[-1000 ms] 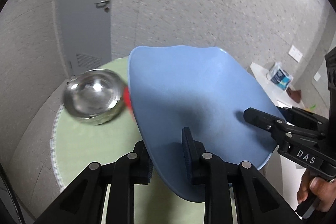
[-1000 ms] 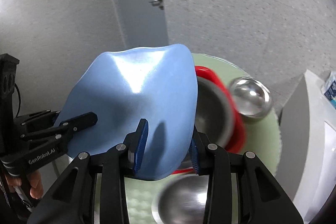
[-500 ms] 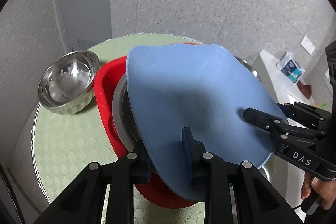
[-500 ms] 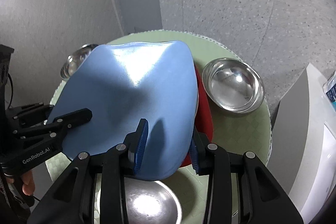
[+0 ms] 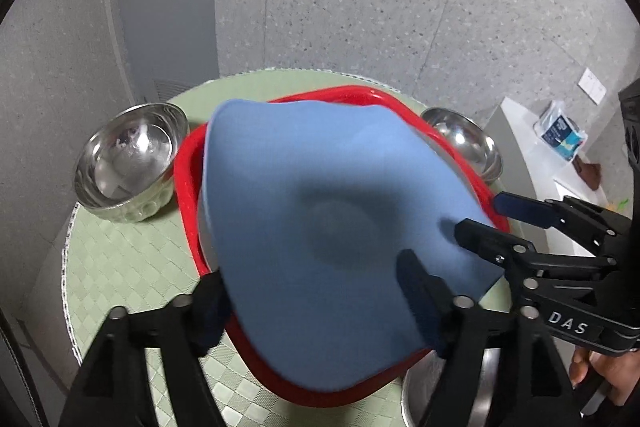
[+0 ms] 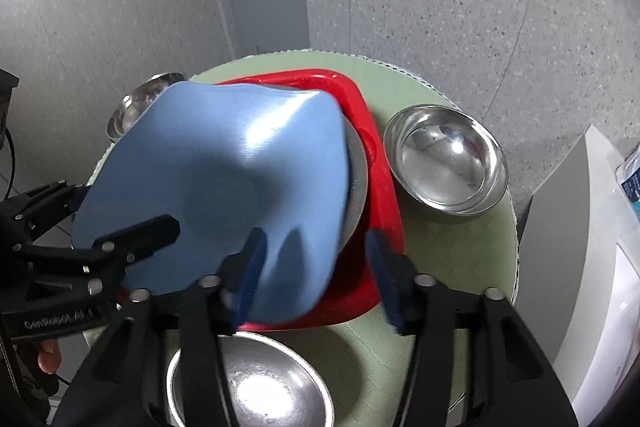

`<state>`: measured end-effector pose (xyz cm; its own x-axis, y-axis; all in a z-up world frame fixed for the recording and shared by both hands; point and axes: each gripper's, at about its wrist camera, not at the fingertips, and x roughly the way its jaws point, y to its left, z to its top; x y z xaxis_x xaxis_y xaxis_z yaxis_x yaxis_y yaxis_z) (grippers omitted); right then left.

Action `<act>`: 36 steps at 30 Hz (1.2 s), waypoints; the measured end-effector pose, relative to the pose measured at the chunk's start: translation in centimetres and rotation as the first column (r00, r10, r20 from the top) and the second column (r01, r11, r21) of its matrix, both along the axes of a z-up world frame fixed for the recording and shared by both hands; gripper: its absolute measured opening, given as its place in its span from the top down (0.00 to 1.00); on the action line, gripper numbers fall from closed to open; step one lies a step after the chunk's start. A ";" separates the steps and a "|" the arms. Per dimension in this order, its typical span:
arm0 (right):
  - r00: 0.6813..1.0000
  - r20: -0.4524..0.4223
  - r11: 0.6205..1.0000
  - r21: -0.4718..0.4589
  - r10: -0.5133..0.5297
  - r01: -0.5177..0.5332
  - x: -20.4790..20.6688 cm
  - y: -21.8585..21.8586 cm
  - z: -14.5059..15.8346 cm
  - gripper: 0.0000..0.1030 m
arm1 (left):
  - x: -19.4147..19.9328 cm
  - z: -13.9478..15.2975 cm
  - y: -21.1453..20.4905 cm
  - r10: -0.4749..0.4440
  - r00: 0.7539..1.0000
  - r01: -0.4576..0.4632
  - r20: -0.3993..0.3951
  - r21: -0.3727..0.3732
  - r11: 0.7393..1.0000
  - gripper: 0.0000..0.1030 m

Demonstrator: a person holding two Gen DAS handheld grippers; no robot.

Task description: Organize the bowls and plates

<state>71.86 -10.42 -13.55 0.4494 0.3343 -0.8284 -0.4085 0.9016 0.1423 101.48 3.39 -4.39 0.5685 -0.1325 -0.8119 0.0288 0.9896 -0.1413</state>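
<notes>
A blue plate (image 5: pixel 320 227) lies over a red tray (image 5: pixel 352 95) on the round green table; it also shows in the right wrist view (image 6: pixel 224 179). A grey plate (image 6: pixel 358 183) shows under its right edge. My left gripper (image 5: pixel 320 299) has its jaws spread wide, one on each side of the plate's near edge. My right gripper (image 6: pixel 316 267) is also spread open at the plate's right edge. Each gripper shows in the other's view, the right (image 5: pixel 508 223) and the left (image 6: pixel 120 223) open at the plate's rim.
Three steel bowls stand around the red tray (image 6: pixel 380 187): one at the left (image 5: pixel 128 163), one at the right (image 6: pixel 444 163), one at the near edge (image 6: pixel 248 387). A white shelf (image 5: pixel 532 147) stands right of the table (image 6: pixel 460 247). A grey door is behind.
The blue plate has come down from the air onto the red tray. Both grippers, shut on its edges before, have opened.
</notes>
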 end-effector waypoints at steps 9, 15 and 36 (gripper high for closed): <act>0.988 0.012 0.981 0.115 -0.156 0.154 2.4 -6.7 0.8 0.38 | -0.5 0.9 0.3 0.059 0.998 -0.058 -0.013 0.021 0.998 0.06; 0.951 -0.059 0.939 0.152 -0.304 0.310 5.2 -12.5 -1.6 0.37 | 0.0 2.0 -1.0 0.102 0.994 -0.098 -0.027 0.112 0.989 0.03; 0.921 -0.259 0.885 0.291 -0.293 0.363 11.8 -15.9 -8.2 0.37 | 15.3 0.9 -17.3 -0.224 0.973 0.229 -0.048 0.213 0.950 0.01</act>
<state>83.67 -26.35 -21.79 0.4161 0.4639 -0.7821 -0.0280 0.8662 0.4989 116.77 -13.93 -3.54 0.5250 -0.0755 -0.8477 0.2549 0.9643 0.0720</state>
